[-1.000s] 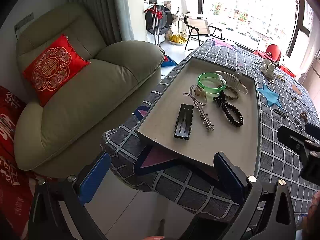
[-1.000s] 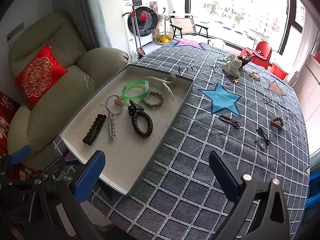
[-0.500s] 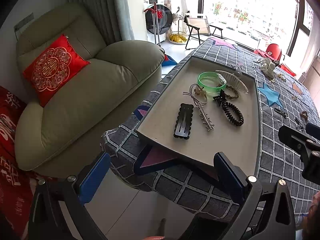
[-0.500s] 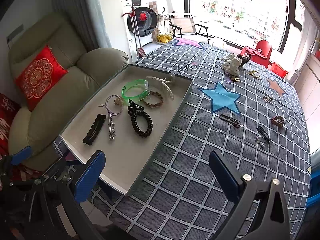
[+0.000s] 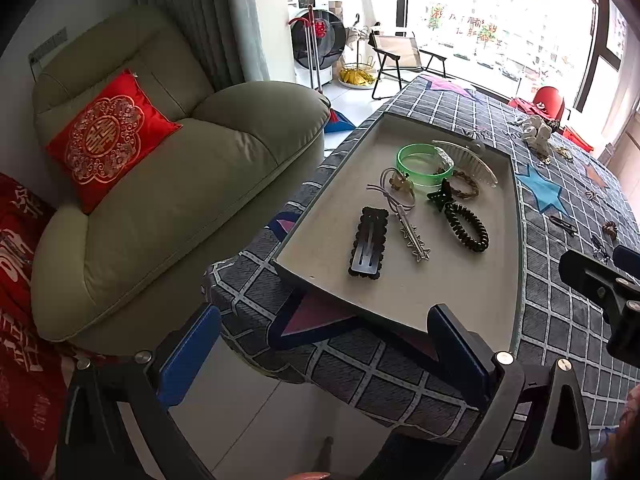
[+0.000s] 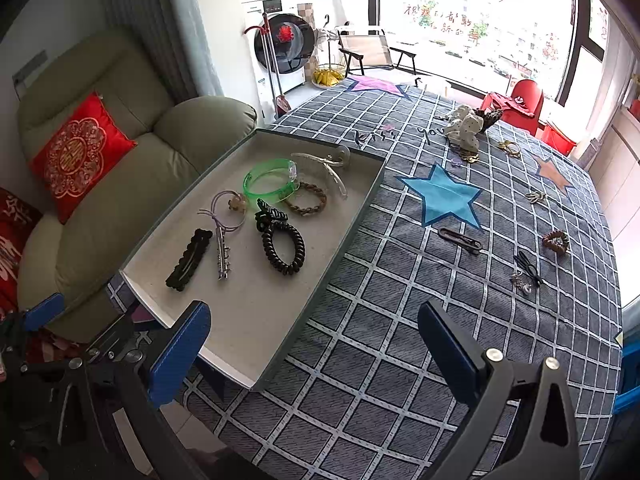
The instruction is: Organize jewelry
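the left gripper (image 5: 324, 356) is spread wide and holds nothing, its blue pads hanging off the near corner of the tray (image 5: 404, 300), above the floor and the table edge. the right gripper (image 6: 314, 356) is just as wide and empty, its left pad over the tray's near end and its right pad over the checked tablecloth (image 6: 400, 320) beside the tray.

inside the tray, nearest its near end, lies a black scalloped hair clip (image 6: 189, 259), with a silver spiked clip (image 6: 222, 256) just beside it. a black coil hair tie (image 6: 283, 248) sits toward the tray's middle, touching a black claw clip (image 6: 271, 214). further in are a lilac hair tie with a beige charm (image 6: 230, 210), a green bangle (image 6: 271, 184), a braided brown tie (image 6: 306, 199) and a clear comb clip (image 6: 324, 168) at the tray's far end.

outside the tray, on the cloth to its right, lie a blue star patch (image 6: 444, 196), a dark slide clip (image 6: 460, 240), a small black clip (image 6: 528, 268), a brown scrunchie (image 6: 556, 241) and a white dotted scrunchie (image 6: 464, 130). left of the tray stands a green armchair (image 5: 160, 184) with a red cushion (image 5: 106, 138).
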The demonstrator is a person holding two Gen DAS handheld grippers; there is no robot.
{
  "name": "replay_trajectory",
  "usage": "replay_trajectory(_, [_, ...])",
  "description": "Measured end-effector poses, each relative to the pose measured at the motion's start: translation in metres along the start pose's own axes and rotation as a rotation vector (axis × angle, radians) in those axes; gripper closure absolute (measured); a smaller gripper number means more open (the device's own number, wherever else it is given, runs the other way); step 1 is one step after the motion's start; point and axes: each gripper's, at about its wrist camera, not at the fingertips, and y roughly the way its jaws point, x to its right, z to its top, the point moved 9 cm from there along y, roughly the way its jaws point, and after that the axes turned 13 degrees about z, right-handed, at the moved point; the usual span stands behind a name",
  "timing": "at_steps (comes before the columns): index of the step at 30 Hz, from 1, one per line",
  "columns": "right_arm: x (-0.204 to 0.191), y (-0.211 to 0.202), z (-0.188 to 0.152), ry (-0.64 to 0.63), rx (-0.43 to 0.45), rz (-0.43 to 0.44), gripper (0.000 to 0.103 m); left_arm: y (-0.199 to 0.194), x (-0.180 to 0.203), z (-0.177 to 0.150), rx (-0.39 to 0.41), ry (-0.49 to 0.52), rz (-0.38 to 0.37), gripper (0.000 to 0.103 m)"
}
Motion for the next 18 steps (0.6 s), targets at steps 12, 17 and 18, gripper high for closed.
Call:
replay_trajectory(12, [0.0003, -0.0003, 0.0, 0.0, 0.0, 0.002, 0.0, -0.0001, -0.001, 0.0011, -0.003, -0.003, 0.006, 0.0])
replay_trajectory(17, [-0.0002, -0.0002, -0.0002, -0.001, 0.0, 0.003, 0.0, 0.0004, -0.0014, 0.0015, -0.003, -0.006, 0.007, 0.0])
replay_trajectory(18, [0.0007, -0.0005, 0.0002, 0.0, 0.0, 0.002, 0.0, 0.0005, -0.0008, 0.0015, -0.003, -0.005, 0.007, 0.0])
